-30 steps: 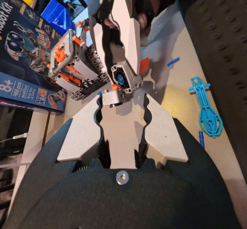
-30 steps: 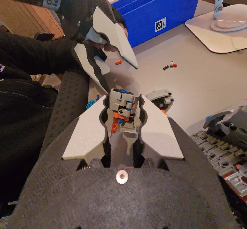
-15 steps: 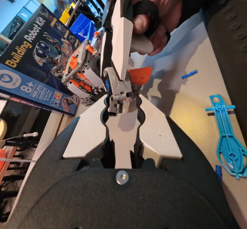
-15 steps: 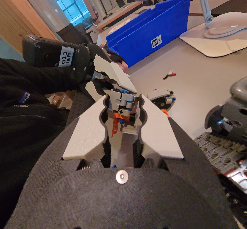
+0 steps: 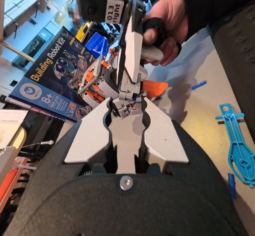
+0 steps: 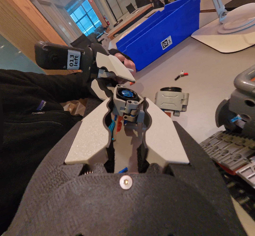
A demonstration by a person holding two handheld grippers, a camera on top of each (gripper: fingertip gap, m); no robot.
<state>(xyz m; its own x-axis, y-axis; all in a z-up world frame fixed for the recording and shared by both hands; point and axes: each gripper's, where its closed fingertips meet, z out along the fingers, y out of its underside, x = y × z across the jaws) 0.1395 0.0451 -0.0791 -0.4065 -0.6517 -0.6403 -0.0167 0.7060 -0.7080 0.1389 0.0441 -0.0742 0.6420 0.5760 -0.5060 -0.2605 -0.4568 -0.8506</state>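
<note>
1. A small grey brick assembly (image 6: 126, 103) is gripped above the desk (image 6: 193, 86) by the right gripper (image 6: 127, 102)
2. It is bracketed by the left gripper (image 5: 127, 105); whether it is clamped cannot be told
3. Opposed pulling could split the assembly, scattering pieces

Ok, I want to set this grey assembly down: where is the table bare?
Bare table between the blue bin, the white stand base and the red-tipped pin; also between the blue pin and turquoise tool. Crowded beside the tracked model.
</note>
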